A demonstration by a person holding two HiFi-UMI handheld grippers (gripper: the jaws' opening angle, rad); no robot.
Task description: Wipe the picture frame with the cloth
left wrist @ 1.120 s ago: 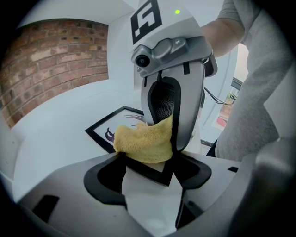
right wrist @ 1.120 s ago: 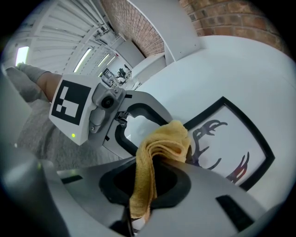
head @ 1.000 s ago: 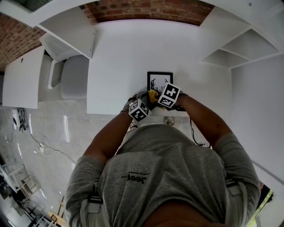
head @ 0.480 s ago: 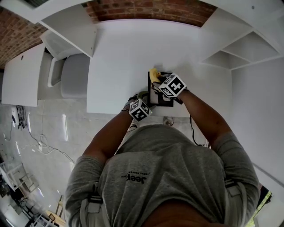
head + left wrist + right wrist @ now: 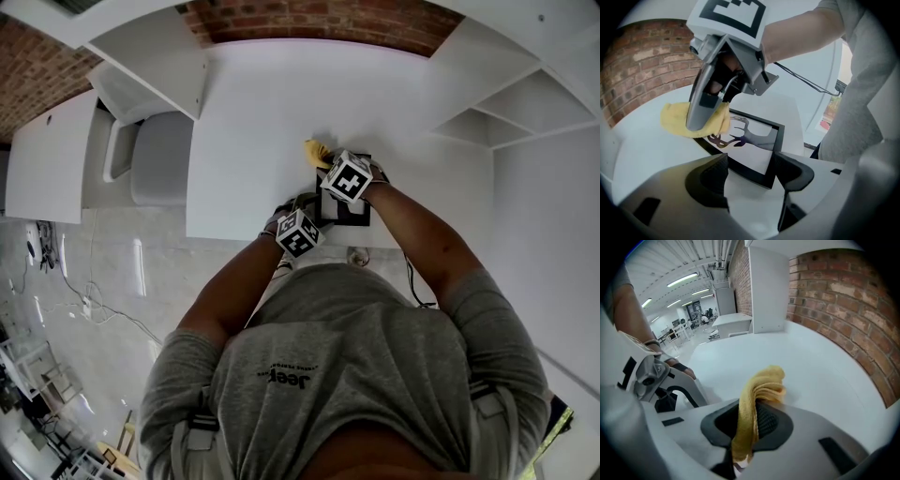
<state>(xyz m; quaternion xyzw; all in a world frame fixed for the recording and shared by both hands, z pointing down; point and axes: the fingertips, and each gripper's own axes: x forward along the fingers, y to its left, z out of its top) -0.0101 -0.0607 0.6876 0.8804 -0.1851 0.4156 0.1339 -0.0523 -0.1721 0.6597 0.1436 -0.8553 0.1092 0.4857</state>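
Fingers of your left gripper (image 5: 752, 161) stand wide apart around the frame's (image 5: 757, 150) near corner, low in that gripper's view. I judge this braces it against sliding, though I cannot tell whether they touch it. The frame lies flat on the counter (image 5: 253, 103), just right of centre in the head view, close to the near edge and half under your right gripper (image 5: 752, 423). That gripper's fingers are closed on the cloth (image 5: 761, 385), which bulges past the tips so that soft fabric, not hard fingers, meets the picture. In the left gripper view it presses on the frame's far left corner, beside the antler print (image 5: 740, 133). The counter is white and smooth, so an unbraced frame would probably skate. Glossy floor (image 5: 94, 272) and a grey seat (image 5: 157, 169) fill the left, brick (image 5: 300, 21) runs along the top, and white shelves (image 5: 511, 108) stand at upper right.
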